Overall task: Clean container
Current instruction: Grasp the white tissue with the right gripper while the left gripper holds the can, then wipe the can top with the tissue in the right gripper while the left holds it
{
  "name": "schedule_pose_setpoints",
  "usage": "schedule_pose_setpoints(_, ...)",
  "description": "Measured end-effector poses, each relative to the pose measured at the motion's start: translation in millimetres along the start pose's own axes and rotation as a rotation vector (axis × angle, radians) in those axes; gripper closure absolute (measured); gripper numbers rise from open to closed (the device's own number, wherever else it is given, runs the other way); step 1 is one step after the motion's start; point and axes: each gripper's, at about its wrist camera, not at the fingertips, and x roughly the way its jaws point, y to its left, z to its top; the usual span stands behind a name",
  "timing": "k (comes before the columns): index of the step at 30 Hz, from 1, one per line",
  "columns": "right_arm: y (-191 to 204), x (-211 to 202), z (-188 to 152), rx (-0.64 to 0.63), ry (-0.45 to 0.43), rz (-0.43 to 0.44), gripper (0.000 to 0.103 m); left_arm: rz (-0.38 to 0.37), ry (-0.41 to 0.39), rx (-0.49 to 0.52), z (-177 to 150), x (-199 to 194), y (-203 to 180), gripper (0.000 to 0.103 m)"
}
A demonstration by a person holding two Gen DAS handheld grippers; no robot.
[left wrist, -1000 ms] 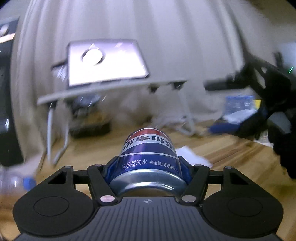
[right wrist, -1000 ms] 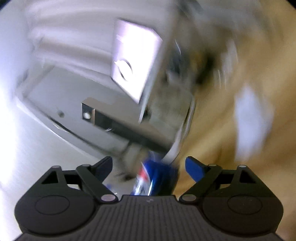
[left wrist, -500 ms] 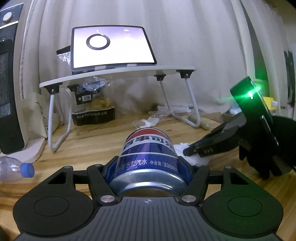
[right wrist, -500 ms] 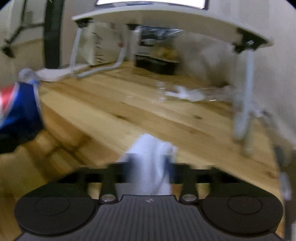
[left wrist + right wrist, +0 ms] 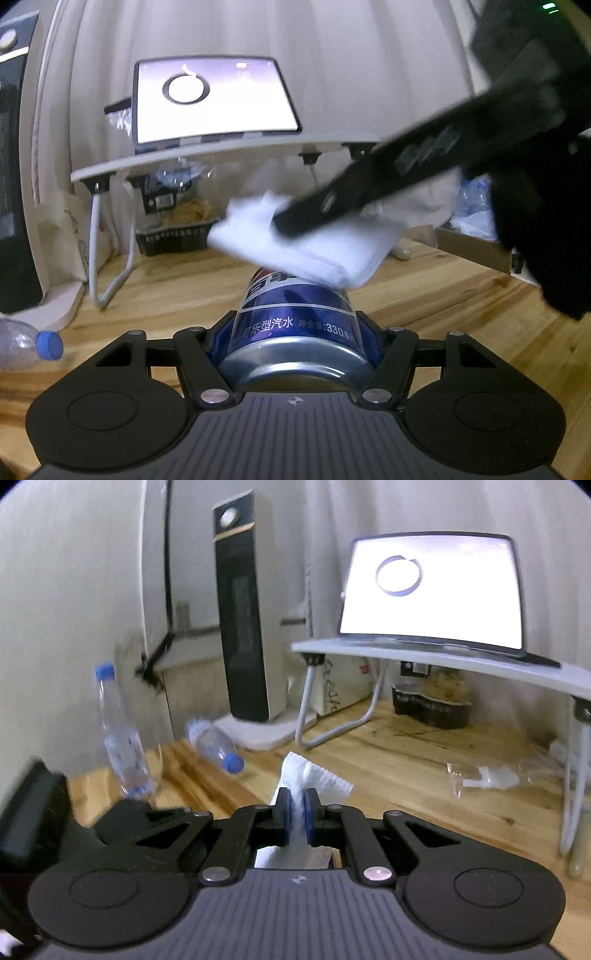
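Note:
My left gripper (image 5: 295, 332) is shut on a blue Pepsi can (image 5: 295, 317), which points away from the camera above the wooden floor. My right gripper (image 5: 296, 816) is shut on a white tissue (image 5: 306, 775). In the left wrist view the right gripper (image 5: 332, 203) reaches in from the upper right and holds the tissue (image 5: 303, 240) against the far end of the can. The can's far end is hidden behind the tissue.
A white folding lap table (image 5: 221, 158) carries a lit tablet (image 5: 214, 99). A black snack tray (image 5: 173, 236) sits under it. A tower heater (image 5: 243, 627) stands on the left. Plastic bottles (image 5: 214, 746) and a clear wrapper (image 5: 487, 775) lie on the floor.
My right gripper closed on the tissue on the floor, lifted it and brought it onto the far end of the can. The left gripper kept its hold on the can.

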Motion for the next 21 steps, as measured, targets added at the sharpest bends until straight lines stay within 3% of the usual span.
schedule_pose_setpoints(3, 7, 3, -2, 0.016, 0.006, 0.041, 0.091, 0.0, -0.007, 0.003, 0, -1, -1, 0.036)
schedule_pose_setpoints(5, 17, -1, -3, 0.038, 0.021, 0.124, 0.091, -0.001, -0.004, 0.012, 1, 0, -2, 0.036)
schedule_pose_setpoints(7, 38, -3, -5, -0.02, 0.044, 0.191, 0.091, -0.006, -0.003, 0.008, 1, 0, -2, 0.036)
schedule_pose_setpoints(9, 50, -3, -6, -0.075, 0.043, 0.171, 0.091, -0.008, -0.003, 0.01, 1, 0, -2, 0.036)
schedule_pose_setpoints(16, 22, 21, -2, -0.152, 0.011, -0.098, 0.09, -0.011, -0.01, 0.047, 1, -2, -9, 0.036)
schedule_pose_setpoints(19, 23, 15, -6, -0.142, 0.003, -0.068, 0.089, -0.01, -0.004, 0.04, 1, -1, -8, 0.036)
schedule_pose_setpoints(21, 33, 5, -10, -0.138, 0.007, 0.009, 0.089, -0.014, -0.002, 0.043, 1, -1, -8, 0.036)
